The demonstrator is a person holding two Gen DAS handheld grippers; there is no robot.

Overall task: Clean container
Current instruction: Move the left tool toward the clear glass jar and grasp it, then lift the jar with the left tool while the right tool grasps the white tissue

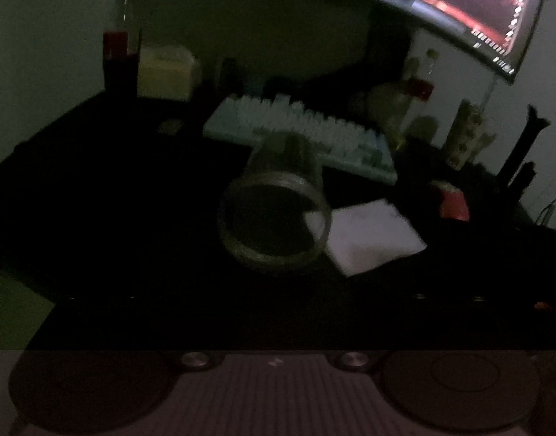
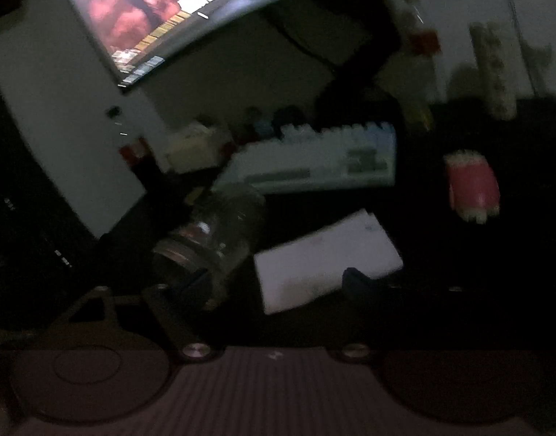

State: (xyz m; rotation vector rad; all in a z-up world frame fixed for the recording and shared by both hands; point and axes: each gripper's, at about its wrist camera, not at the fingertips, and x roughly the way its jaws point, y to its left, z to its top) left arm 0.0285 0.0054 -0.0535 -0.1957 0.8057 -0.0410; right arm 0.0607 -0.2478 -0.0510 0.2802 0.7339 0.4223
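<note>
A clear glass jar (image 1: 278,210) lies on its side on the dark desk, its open threaded mouth facing the left wrist camera. A folded white cloth (image 1: 372,239) lies just right of it. The left gripper's fingers are lost in the dark. In the right wrist view the jar (image 2: 212,239) lies tilted at left of the white cloth (image 2: 325,261). My right gripper (image 2: 274,283) is open; its left fingertip (image 2: 190,283) is by the jar's mouth and its right fingertip (image 2: 358,279) overlaps the cloth's near edge. The scene is dim and blurred.
A white keyboard (image 1: 299,130) lies behind the jar under a curved monitor (image 1: 459,11). A red lid or cup (image 1: 452,203) lies to the right. A bottle with red liquid (image 1: 119,47), a pale box (image 1: 165,72) and several small bottles stand at the back.
</note>
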